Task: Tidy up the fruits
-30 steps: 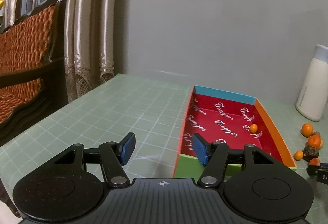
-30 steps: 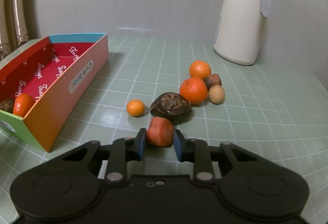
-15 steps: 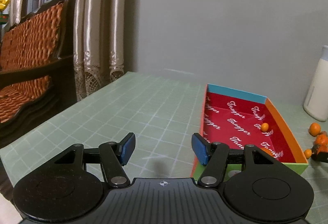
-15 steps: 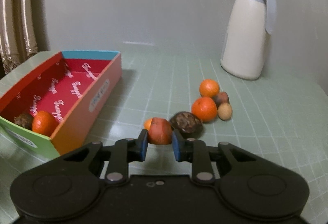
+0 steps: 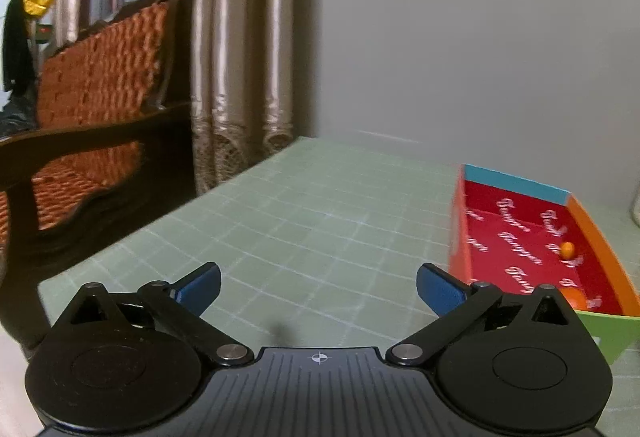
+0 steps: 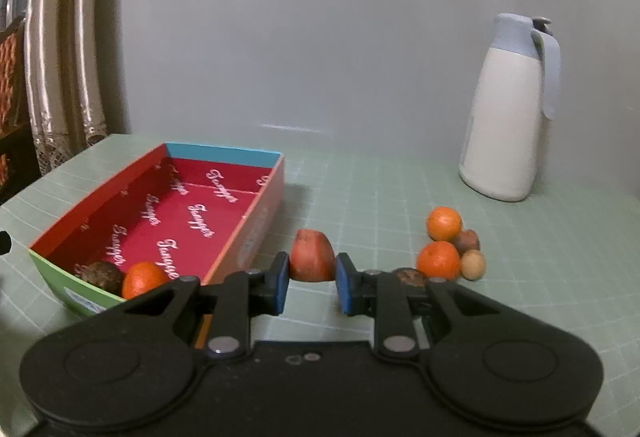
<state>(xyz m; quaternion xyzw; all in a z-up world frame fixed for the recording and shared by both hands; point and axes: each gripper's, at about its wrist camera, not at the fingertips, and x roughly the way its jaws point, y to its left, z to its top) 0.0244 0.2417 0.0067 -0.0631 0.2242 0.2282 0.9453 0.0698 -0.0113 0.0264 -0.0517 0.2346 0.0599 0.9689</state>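
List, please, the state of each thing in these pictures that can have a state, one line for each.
Left hand-held gripper: open wide, jaws have just been opening, nothing between them.
Right hand-held gripper: shut on the reddish fruit, held above the table.
Box: open, no lid, a dark fruit and an orange inside.
Jug: upright, lid closed.
Loose fruits: resting on the table.

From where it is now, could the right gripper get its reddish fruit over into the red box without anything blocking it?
Probably yes. The right gripper is shut on the reddish fruit, held off the table beside the box. The box is open-topped, with only a dark fruit and an orange at its near end.
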